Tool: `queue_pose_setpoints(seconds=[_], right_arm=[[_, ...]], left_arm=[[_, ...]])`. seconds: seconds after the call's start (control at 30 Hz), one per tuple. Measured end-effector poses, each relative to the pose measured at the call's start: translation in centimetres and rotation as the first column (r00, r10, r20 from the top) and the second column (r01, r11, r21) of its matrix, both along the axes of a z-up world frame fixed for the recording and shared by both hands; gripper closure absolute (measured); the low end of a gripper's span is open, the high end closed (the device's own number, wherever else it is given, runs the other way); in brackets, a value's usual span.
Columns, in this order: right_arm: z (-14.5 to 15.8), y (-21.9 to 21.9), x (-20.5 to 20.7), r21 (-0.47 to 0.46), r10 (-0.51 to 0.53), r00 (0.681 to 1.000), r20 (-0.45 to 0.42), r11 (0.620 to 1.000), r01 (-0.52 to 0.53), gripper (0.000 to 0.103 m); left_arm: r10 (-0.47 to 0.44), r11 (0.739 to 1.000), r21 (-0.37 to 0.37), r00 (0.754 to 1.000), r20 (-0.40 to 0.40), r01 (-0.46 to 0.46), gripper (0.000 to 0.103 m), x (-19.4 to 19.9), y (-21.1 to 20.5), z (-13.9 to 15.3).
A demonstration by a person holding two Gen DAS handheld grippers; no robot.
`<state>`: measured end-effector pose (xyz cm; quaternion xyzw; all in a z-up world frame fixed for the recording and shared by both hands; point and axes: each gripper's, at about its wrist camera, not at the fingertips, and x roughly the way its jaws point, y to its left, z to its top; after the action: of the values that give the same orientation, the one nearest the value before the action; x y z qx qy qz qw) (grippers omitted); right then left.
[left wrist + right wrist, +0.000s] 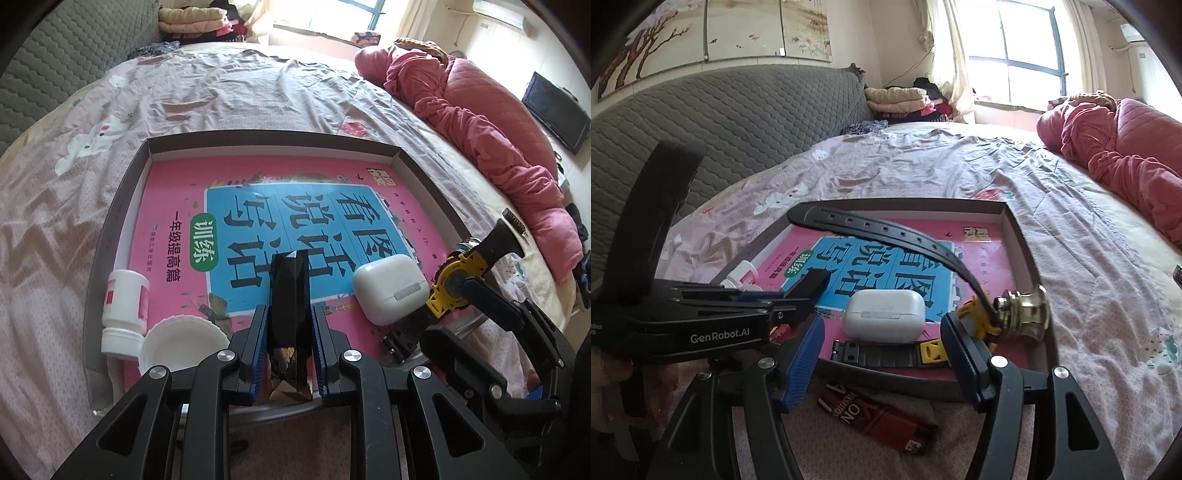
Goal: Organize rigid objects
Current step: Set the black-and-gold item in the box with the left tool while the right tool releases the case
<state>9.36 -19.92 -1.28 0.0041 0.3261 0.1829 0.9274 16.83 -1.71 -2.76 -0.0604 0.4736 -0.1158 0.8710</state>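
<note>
A grey shallow box (122, 206) lies on the bed, lined with a pink book (295, 177). My left gripper (289, 325) is shut on a black faceted bar (290, 291), held over the box's near edge. In the box lie a white pill bottle (123, 306), its white cap (181, 345), a white earbud case (389, 290) and a yellow-and-black watch (452, 286). My right gripper (882, 341) is open, with the earbud case (884, 315) just ahead. The watch (979, 317) rests against its right finger (964, 350), the strap (886, 232) arching up. The left gripper (798, 295) shows at left.
A brass knob (1023, 314) sits at the box's near right corner. A dark red lighter (879, 421) lies on the sheet under my right gripper. A pink quilt (491, 122) is bunched along the right of the bed. A grey headboard (720, 118) stands at the left.
</note>
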Motion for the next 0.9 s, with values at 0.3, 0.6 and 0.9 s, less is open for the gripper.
queue_pose_setpoints(seconds=[0.3, 0.6, 0.9], right_arm=[[0.2, -1.4, -1.8, 0.055, -0.052, 0.999, -0.007, 0.997, 0.052, 0.038], [0.4, -2.1, -2.1, 0.058, -0.092, 0.996, 0.001, 0.994, 0.092, 0.037], [0.7, -3.2, -2.8, 0.077, -0.138, 0.990, 0.007, 0.988, 0.137, 0.036]], left_arm=[[0.002, 1.000, -0.007, 1.000, 0.005, -0.002, 0.080, -1.1, 0.2, 0.2], [0.001, 1.000, -0.014, 1.000, 0.004, -0.001, 0.080, -1.7, 0.4, 0.9], [-0.008, 1.000, -0.028, 1.000, 0.016, 0.008, 0.079, -3.0, 0.4, 1.8]])
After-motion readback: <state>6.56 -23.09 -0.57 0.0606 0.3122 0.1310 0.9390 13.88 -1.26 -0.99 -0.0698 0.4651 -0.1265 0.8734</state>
